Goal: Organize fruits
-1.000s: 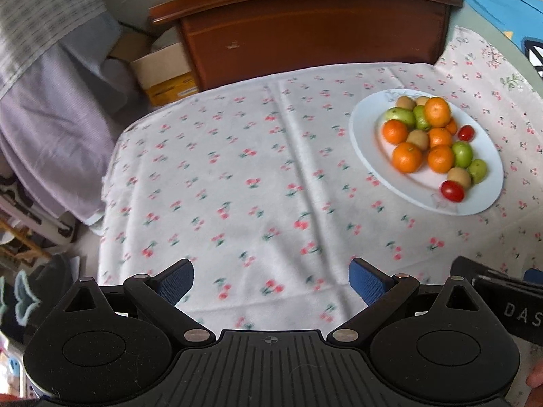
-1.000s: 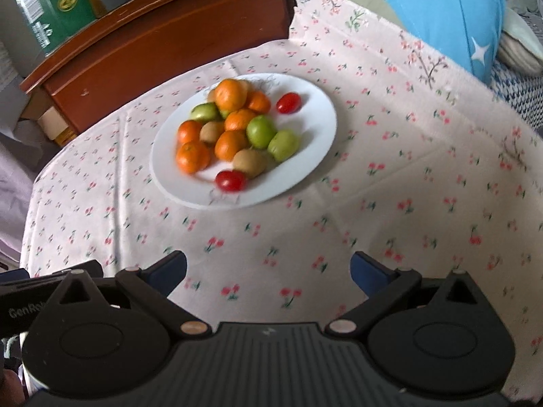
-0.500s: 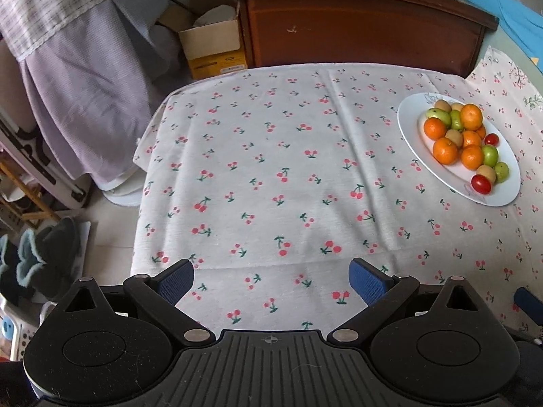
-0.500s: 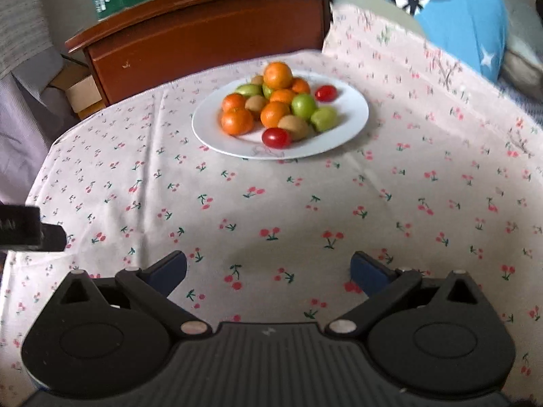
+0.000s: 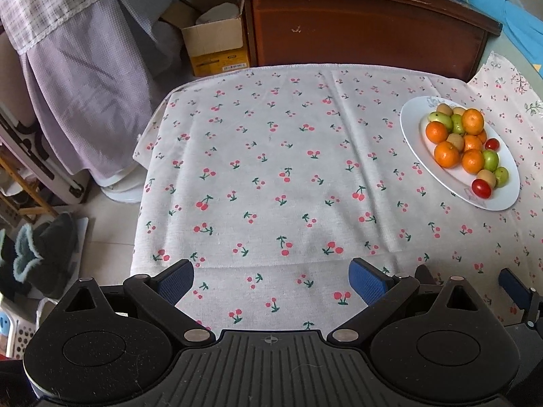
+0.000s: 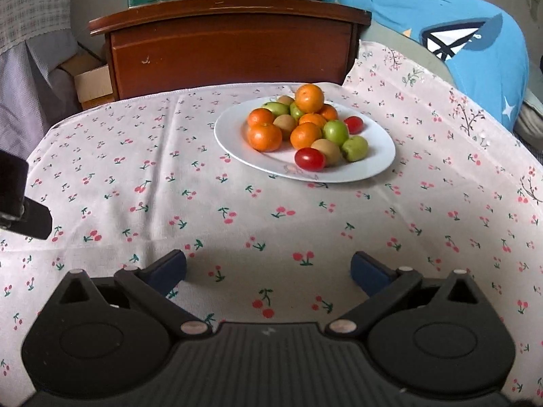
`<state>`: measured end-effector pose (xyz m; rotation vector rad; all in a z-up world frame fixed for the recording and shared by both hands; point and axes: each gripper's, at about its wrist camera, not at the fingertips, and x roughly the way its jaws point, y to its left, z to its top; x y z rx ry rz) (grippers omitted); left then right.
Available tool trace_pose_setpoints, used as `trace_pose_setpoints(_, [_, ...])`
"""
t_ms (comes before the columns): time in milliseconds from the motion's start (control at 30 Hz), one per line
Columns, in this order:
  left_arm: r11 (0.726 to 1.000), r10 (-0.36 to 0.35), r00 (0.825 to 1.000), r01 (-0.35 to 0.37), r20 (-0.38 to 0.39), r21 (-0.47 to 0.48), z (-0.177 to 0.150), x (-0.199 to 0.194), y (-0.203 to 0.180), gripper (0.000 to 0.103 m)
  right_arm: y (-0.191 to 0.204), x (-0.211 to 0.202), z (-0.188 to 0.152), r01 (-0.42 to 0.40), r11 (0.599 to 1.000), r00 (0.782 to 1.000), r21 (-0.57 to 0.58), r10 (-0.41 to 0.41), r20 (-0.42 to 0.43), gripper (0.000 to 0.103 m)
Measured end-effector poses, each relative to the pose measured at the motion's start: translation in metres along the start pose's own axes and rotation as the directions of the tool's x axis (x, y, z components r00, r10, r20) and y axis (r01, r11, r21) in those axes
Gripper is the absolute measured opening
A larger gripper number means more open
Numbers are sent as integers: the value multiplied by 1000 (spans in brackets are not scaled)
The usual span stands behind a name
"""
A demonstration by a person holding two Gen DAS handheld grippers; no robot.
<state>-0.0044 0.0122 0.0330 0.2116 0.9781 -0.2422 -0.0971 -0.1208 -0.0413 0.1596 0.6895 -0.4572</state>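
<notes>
Fruits [image 6: 302, 129] sit heaped together on the white plate [image 6: 373, 169], and that is all we can settle: oranges, green fruits, brownish ones and two red tomato-like ones piled in one cluster, with one orange [image 6: 309, 97] perched on top. We see no fruit loose on the cherry-print tablecloth [image 6: 237, 203]. The heap would fit a mixed pile waiting to be sorted just as well as fruit that has been gathered onto the plate, so we cannot judge how far along things are.

Our right gripper [image 6: 268, 266] hovers low over the cloth, facing the plate but well short of it, jaws spread wide with nothing between them. Our left gripper [image 5: 271, 274] hangs higher and off to the side, with the plate far toward its right edge; its jaws are equally wide and empty.

We judge the pile to be the risk. Round fruits lean on one another, so nudging or lifting a lower one could send the top orange or the red one [image 6: 309, 158] near the front rim rolling off the plate and across the table. The red ones look soft; a hard squeeze might burst them. The cloth also looks loose and creased, so a dragging finger could tug it and shift the plate.
</notes>
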Motion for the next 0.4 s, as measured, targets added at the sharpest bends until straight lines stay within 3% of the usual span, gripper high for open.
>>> trace_pose_setpoints(400, [1000, 14, 1000, -14, -17, -4, -1, 11, 1, 99, -1, 0, 0, -7, 1000, 1000, 3, 7, 6, 102])
